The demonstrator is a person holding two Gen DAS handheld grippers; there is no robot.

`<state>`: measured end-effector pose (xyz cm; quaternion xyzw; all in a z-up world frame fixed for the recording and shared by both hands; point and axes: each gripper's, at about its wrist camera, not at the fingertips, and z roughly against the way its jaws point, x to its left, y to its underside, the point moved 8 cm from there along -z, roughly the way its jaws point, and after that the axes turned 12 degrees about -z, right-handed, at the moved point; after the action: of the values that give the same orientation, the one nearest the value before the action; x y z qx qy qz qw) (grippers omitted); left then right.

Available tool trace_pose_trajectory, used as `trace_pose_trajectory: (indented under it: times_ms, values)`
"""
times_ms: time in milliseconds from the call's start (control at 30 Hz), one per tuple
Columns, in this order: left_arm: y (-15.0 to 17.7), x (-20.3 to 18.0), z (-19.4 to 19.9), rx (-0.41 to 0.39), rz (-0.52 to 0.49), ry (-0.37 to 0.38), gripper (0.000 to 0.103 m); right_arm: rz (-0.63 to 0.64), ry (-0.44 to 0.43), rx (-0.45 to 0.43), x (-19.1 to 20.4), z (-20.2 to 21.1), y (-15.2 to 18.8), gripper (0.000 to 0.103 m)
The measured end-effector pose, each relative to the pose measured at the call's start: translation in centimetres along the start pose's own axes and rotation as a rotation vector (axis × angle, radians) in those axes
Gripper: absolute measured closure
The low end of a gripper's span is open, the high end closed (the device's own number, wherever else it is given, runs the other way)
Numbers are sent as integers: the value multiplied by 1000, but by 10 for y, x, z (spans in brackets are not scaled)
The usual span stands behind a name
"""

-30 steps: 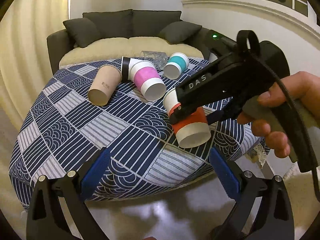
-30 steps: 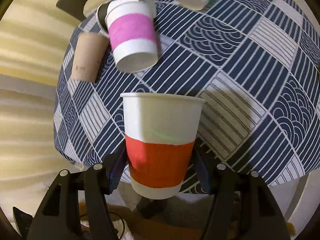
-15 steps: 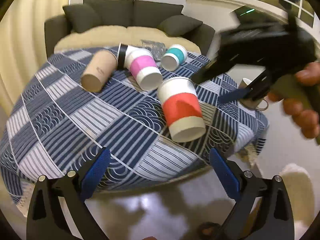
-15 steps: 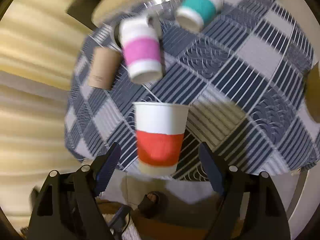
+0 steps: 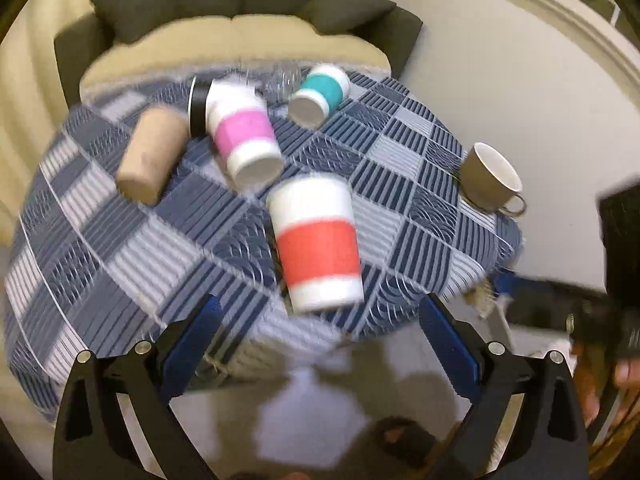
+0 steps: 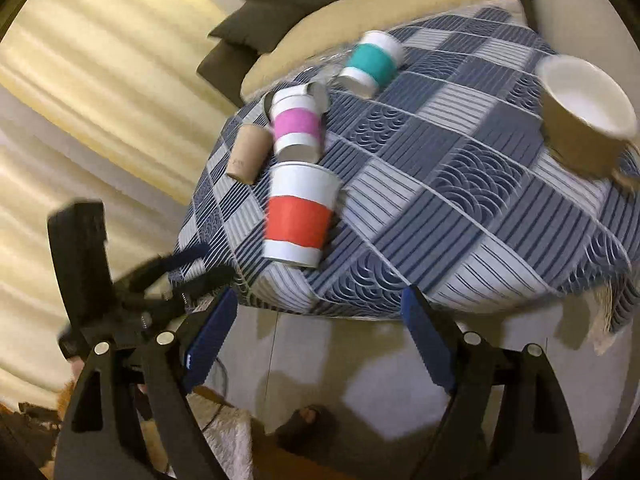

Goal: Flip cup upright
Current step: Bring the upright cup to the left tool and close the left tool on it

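A white paper cup with a red band point(image 5: 318, 240) stands upright near the front edge of the round table; it also shows in the right wrist view point(image 6: 298, 216). My left gripper point(image 5: 320, 344) is open and empty, below and in front of the table edge. My right gripper point(image 6: 318, 340) is open and empty, pulled back off the table below the cup. The right gripper's body shows blurred at the right of the left wrist view point(image 5: 600, 312).
A pink-banded cup point(image 5: 246, 136), a teal-banded cup point(image 5: 320, 94) and a brown cup point(image 5: 152, 156) lie on their sides on the blue patterned cloth point(image 5: 400, 184). A brown mug point(image 5: 490, 180) stands upright at the right edge. A sofa point(image 5: 240, 12) is behind.
My right gripper has let go of the red-banded cup, opened and drawn back off the table. The cup stands on the table. My left gripper has risen, looking down more steeply.
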<state>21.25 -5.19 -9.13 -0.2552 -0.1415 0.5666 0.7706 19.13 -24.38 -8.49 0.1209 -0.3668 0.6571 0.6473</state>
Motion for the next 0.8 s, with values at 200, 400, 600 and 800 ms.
trace_pose_trajectory:
  times_ms: [200, 400, 600, 800]
  values:
    - [-16, 3, -26, 105, 48, 9, 7, 65, -33, -113, -12, 18, 15, 20]
    - [-23, -2, -61, 229, 79, 19, 7, 92, -63, -140, -16, 26, 24, 20]
    - [-22, 4, -85, 320, 45, -91, 8, 128, -51, -200, -14, 33, 18, 20]
    - [-25, 7, -95, 339, 48, -119, 35, 125, -80, -184, -13, 30, 17, 20]
